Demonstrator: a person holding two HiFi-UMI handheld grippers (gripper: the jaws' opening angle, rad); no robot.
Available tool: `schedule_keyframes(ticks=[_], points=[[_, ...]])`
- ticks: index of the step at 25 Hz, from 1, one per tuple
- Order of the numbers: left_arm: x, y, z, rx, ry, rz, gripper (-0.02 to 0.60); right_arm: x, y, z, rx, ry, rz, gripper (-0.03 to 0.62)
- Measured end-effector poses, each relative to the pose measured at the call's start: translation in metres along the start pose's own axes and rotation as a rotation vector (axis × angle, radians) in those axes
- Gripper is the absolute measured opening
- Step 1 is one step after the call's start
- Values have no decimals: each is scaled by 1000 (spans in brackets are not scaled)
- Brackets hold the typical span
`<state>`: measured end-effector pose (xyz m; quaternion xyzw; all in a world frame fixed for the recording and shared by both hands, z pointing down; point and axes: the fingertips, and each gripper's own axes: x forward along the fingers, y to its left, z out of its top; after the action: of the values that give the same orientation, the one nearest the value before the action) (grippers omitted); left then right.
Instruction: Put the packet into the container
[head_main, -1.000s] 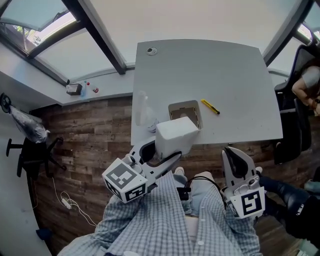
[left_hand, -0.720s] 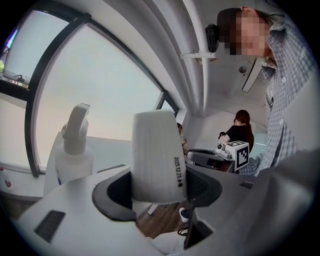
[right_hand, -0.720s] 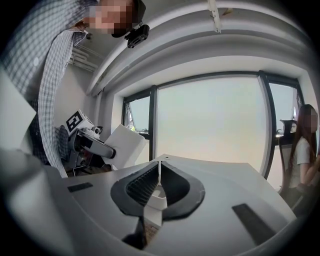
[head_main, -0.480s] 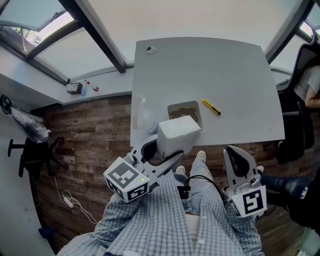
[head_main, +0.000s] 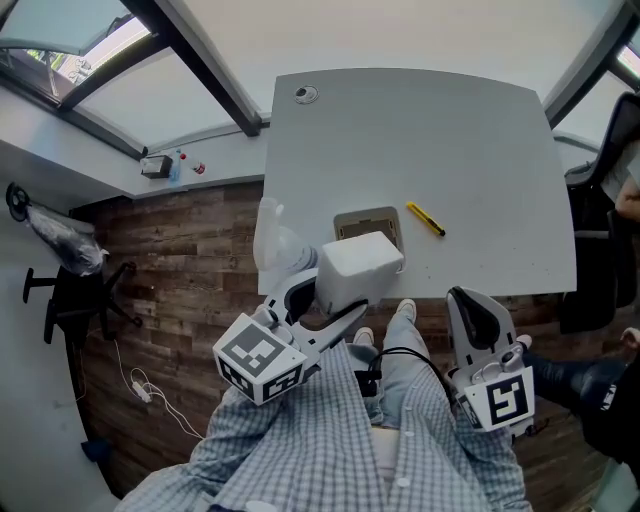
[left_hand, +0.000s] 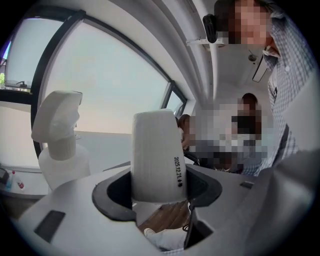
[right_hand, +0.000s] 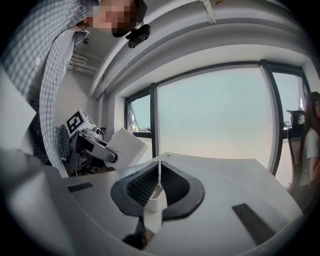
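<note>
Fingers (left_hand: 107, 192) of the left gripper (head_main: 335, 300) are set wide and clamped on the white packet (head_main: 356, 268), which is held at the near edge of the table (head_main: 480, 130), just short of the open container (head_main: 372, 222). Only the packet's lower end appears to be gripped, so it could be tilted or dropped if swung fast, and the container or the spray bottle (head_main: 272, 240) beside it could be knocked. The left gripper is angled up and forward, while the right gripper (head_main: 468, 305) is held low off the table, jaws closed on nothing
</note>
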<state>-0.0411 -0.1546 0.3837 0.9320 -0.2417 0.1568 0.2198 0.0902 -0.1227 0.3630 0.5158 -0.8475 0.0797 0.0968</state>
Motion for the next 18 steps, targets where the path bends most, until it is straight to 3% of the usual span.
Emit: schedule_keyframes(ticks=[9, 18], points=[[22, 10, -6, -18, 90, 68, 272, 12, -23, -7, 45, 10, 30, 26], [46, 16, -13, -31, 190, 69, 272, 19, -46, -21, 80, 39, 34, 26]])
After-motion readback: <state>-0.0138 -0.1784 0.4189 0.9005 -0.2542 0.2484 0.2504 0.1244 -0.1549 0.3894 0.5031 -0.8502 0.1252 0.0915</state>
